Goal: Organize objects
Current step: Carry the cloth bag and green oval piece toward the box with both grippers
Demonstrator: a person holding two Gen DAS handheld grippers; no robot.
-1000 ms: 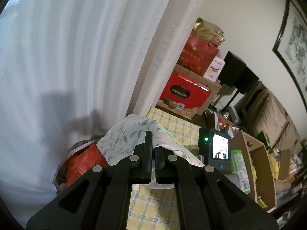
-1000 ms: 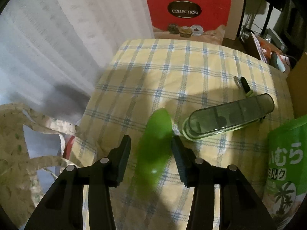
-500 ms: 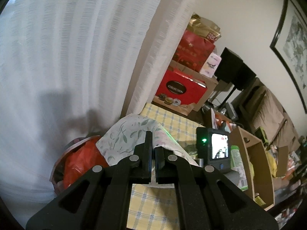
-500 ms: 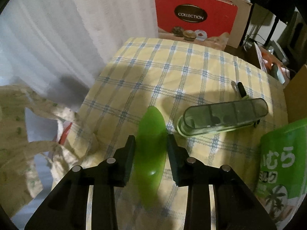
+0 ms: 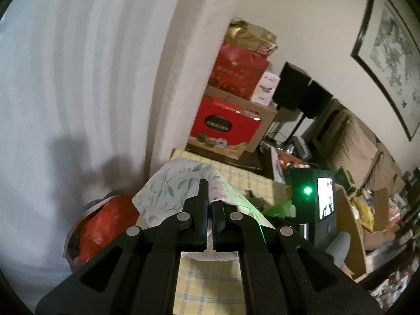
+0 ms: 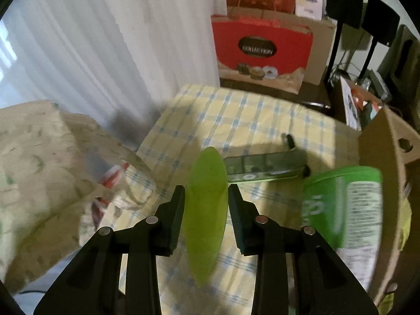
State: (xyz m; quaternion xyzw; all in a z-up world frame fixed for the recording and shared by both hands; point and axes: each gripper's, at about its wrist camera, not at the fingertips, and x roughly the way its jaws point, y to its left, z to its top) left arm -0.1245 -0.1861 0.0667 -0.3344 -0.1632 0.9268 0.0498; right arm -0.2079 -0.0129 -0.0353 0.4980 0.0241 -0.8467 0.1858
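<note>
My right gripper is shut on a flat lime-green oval lid and holds it above the yellow checked tablecloth. A long clear green-rimmed container lies on the cloth just behind the lid. My left gripper is shut on the edge of a leaf-print fabric bag, held up at the table's left side; the bag also shows at the left in the right wrist view.
A green labelled canister stands right of the lid, beside a cardboard organizer. A red Collection gift bag stands behind the table. White curtains hang left. A red plastic bag sits below the fabric bag.
My right gripper closed on the green lid and lifted it, and the view tilted up. My left gripper rose a little, still holding the fabric bag.
</note>
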